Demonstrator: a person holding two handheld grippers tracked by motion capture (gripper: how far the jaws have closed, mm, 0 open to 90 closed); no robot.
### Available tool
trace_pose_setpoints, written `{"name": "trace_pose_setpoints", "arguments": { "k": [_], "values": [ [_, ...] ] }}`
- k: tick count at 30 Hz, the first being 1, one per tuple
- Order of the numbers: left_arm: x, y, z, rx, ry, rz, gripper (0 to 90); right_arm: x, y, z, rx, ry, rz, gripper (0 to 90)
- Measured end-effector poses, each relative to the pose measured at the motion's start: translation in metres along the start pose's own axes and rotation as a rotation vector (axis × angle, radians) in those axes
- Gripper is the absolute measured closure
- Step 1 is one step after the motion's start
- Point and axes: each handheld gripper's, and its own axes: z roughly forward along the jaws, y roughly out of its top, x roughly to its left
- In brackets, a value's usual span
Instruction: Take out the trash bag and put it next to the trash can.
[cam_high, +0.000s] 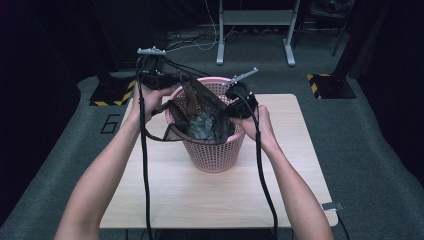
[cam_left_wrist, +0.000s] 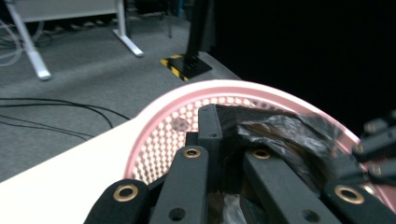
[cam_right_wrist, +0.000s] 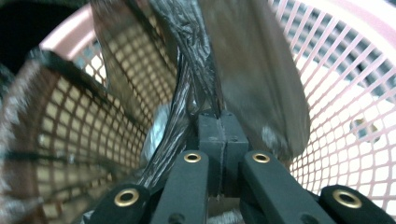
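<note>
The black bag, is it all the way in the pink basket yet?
Not yet. The black bag sits partly in the pink basket, bunched and twisted, its edges pinched above the rim by the left tongs and right tongs.

Bag (cam_high: 205, 120) in basket (cam_high: 215, 157) on table (cam_high: 200, 200)

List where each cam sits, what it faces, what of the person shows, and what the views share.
High view: above the person's side, looking forward and down on the table; both forearms, left tool, right tool.
Left gripper view: on the left tool, jaws shut, facing the basket's rim.
Right gripper view: on the right tool, shut on the black bag.
Shared: pink basket, bag.
</note>
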Motion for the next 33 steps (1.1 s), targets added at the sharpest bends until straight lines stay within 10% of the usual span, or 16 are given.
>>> {"name": "trace_pose_setpoints", "arguments": {
  "k": [8, 17, 20, 24, 29, 33],
  "values": [
    [-0.015, -0.013, 0.021, 0.083, -0.118, 0.04, 81.4, -0.002, 0.012, -0.009, -0.166, -0.045, 0.048, 90.0],
    [-0.042, -0.014, 0.046, 0.181, -0.25, 0.101, 35.7, 0.002, 0.029, -0.011, -0.254, -0.094, 0.054, 90.0],
    [-0.049, -0.015, 0.051, 0.214, -0.231, 0.13, 30.4, 0.002, 0.031, -0.011, -0.262, -0.093, 0.054, 90.0],
    [-0.056, -0.017, 0.061, 0.258, -0.149, 0.158, 36.9, 0.004, 0.034, -0.015, -0.304, -0.054, 0.082, 90.0],
    [-0.057, -0.02, 0.067, 0.265, -0.079, 0.188, 77.9, 0.009, 0.034, -0.02, -0.32, -0.009, 0.086, 90.0],
    [-0.048, -0.017, 0.059, 0.228, -0.059, 0.185, 89.7, 0.005, 0.028, -0.026, -0.32, -0.01, 0.076, 89.7]
  ]
}}
